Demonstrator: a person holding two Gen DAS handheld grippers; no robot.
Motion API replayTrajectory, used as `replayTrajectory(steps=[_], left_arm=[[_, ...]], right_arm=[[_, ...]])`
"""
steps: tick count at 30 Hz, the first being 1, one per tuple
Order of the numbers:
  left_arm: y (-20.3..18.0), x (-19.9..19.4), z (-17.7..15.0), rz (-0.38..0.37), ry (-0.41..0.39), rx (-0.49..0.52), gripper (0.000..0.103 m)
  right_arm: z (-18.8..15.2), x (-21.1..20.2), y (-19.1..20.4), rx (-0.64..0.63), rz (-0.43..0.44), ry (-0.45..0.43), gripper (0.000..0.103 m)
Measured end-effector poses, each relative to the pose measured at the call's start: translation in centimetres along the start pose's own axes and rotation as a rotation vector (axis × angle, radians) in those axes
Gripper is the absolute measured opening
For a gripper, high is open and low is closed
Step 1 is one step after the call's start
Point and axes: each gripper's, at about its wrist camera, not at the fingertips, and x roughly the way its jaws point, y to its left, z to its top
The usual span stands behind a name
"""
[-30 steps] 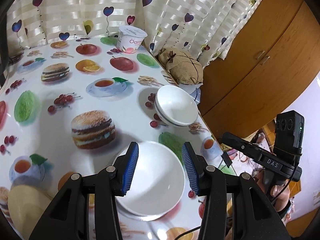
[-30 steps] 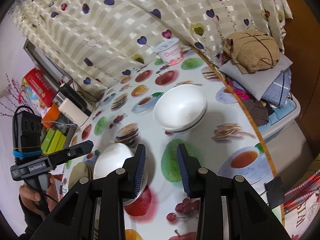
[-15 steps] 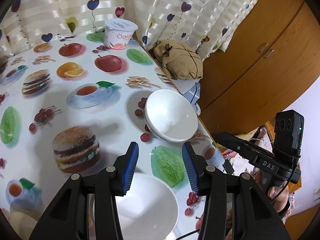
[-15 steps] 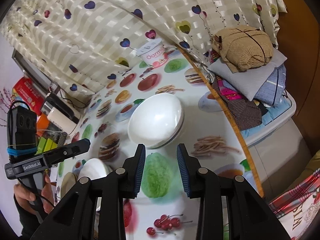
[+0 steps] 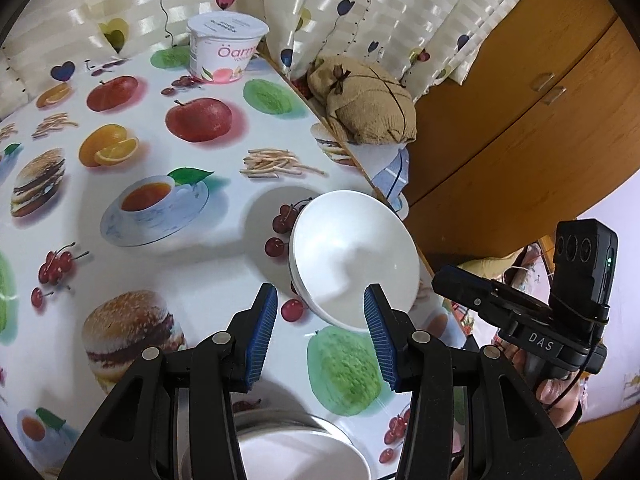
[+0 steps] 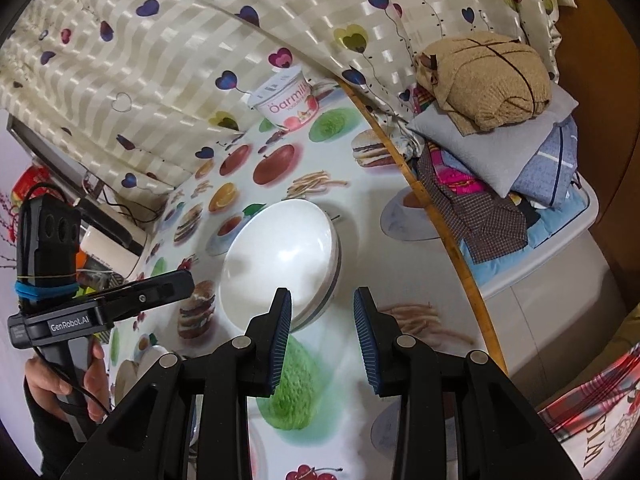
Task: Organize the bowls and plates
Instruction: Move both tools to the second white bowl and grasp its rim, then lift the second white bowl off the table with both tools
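Nested white bowls (image 5: 354, 264) sit near the right edge of the food-print table (image 5: 160, 240). My left gripper (image 5: 320, 292) hovers just short of them, open, nothing between its blue pads. A single white bowl (image 5: 288, 458) lies below it at the frame bottom. In the right wrist view the same nested bowls (image 6: 280, 260) lie just ahead of my right gripper (image 6: 322, 292), which is open with a narrow gap and holds nothing. The left gripper's body (image 6: 104, 308) and the hand holding it (image 6: 60, 392) show at the left.
A yogurt tub (image 5: 226, 48) stands at the table's far end by the curtain. Beyond the right table edge lie a brown knitted bundle (image 6: 488, 76) on folded clothes (image 6: 520, 176) and a wooden cabinet (image 5: 520, 112). Boxes and clutter (image 6: 100, 240) sit far left.
Both grippers have moved forward toward the nested bowls, which now appear larger and closer. The single bowl has slipped to the bottom of the left wrist view. Neither jaw gap has changed.
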Motion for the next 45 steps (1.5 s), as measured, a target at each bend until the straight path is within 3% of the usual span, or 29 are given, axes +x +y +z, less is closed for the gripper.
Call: replayTrajectory(steps=[7,14,20,23,45], left_arm=[[0.6,2.0,0.6,0.015,0.053,0.004,0.046],[0.5,3.1,0.9,-0.003,0.076,0.013,0.046],[0.2,3.7,0.8,-0.007,0.093,0.027,0.032],[0.1,3.7,0.8,-0.001,0.096,0.034,0.031],[0.2,1.7,0.5,-0.017,0.044,0.024,0.031]], right_arm=[[0.7,1.5,-0.2,0.005,-0.004,0.018,0.032],[0.8,2.9,-0.6,0.016,0.012,0.052,0.022],[0.9,3.2,-0.4,0.009,0.018,0.056,0.018],[0.9,3.3,-0.4,0.006,0.013,0.054,0.018],[1.0,2.1,1.1,-0.017,0.008,0.034,0.018]])
